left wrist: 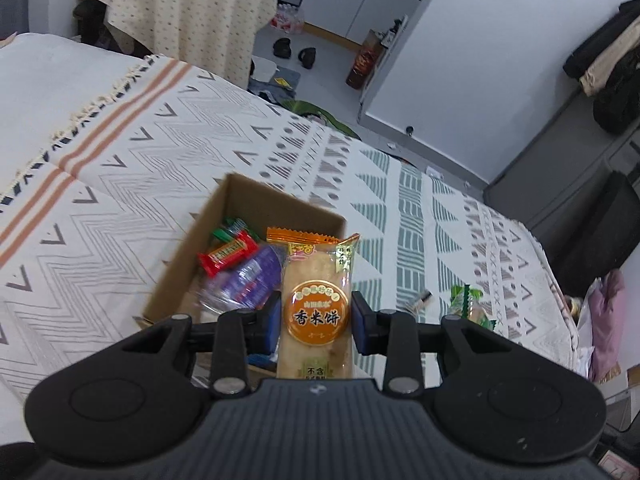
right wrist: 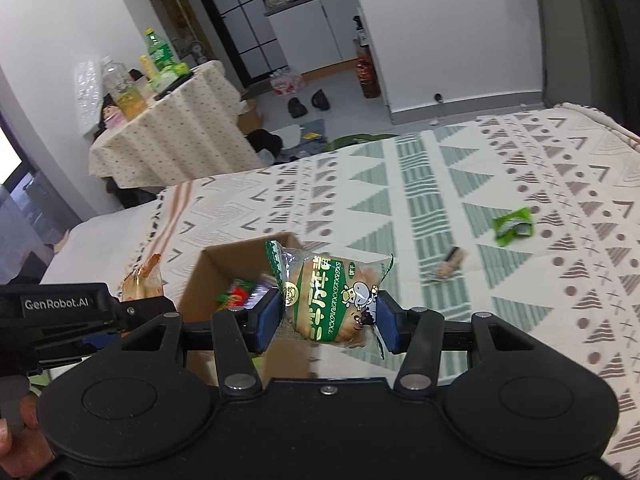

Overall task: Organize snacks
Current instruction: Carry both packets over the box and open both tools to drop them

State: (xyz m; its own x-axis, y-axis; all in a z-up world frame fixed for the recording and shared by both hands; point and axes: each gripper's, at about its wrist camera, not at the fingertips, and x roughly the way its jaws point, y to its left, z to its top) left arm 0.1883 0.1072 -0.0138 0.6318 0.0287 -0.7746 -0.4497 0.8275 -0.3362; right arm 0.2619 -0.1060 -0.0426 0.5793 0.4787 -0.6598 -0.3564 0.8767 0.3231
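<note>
Snacks lie partly in an open cardboard box (left wrist: 248,204) standing on a bed covered by a patterned blanket (left wrist: 132,152). Inside the box are a red-wrapped bar (left wrist: 228,255), a green-wrapped sweet (left wrist: 224,232) and a purple-printed clear packet (left wrist: 248,280). Two snacks lie loose on the blanket, well apart from the box: a small green packet (right wrist: 514,226) and a small brown-wrapped piece (right wrist: 450,264). Beyond the bed stands a cloth-draped bench (right wrist: 176,136) carrying bottles (right wrist: 160,52); black shoes (right wrist: 308,104) lie on the floor. The left gripper (left wrist: 316,318) is closed to a narrow gap on an orange rice cracker packet (left wrist: 316,300), whose far end reaches over the near edge of the box. The right gripper (right wrist: 328,316) clamps a green biscuit packet (right wrist: 328,300) between its blue pads (right wrist: 266,316), held above the blanket just beside the right wall of the box. In the right wrist view the left gripper appears at lower left, and fingers of a hand (right wrist: 12,432) show at the corner.
</note>
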